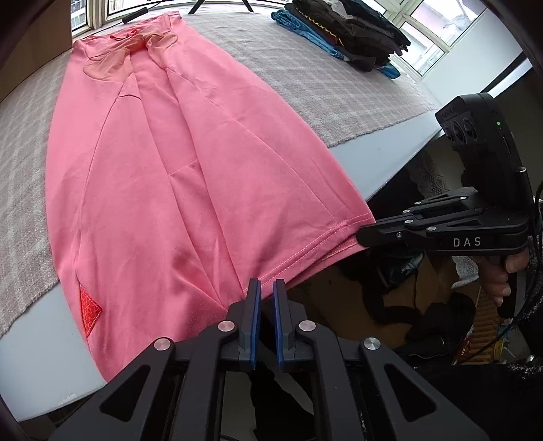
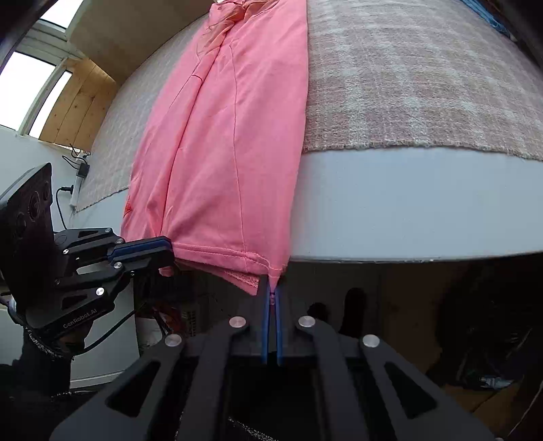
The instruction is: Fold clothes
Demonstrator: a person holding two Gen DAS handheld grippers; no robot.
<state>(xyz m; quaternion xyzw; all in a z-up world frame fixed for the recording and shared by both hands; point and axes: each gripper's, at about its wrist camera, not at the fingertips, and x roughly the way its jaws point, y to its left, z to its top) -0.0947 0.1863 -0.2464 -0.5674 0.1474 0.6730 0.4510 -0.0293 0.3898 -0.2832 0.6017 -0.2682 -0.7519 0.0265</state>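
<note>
the left tongs [image 1: 267, 288] stand nearest the hem of the long salmon-pink knit garment [image 1: 176, 176], blue-lined jaws almost together. in the left wrist view a narrow gap shows at the tips and the cloth passes behind them; in the right wrist view the same tongs [image 2: 169, 249] sit pressed together on the hem's left corner, so the judgement is that they are pinching it. the right tongs [image 2: 271, 291] are closed on the hem's right corner, a sliver of pink showing between the blue pads.

both grips sit on the hem where it overhangs the near edge of the pale grey counter [image 2: 407, 217]. holding the two corners apart keeps the hem taut, which suits lifting it away toward the far end for a lengthwise fold; that fold is not yet made.

measured from the hem: the garment runs straight away across the counter, already narrowed, its sides turned inward, onto the beige checked woven mat [image 1: 305, 78]. just beyond the hem, on the left, is a red triangular patch [image 1: 89, 309]; any marking on it is too small to read. at the far end the garment bunches in paler folds. well beyond and to the right lies a stack of dark and blue folded clothes [image 1: 342, 30].

legible writing: "das" on the right device, "genrobot.ai" on the left.
</note>
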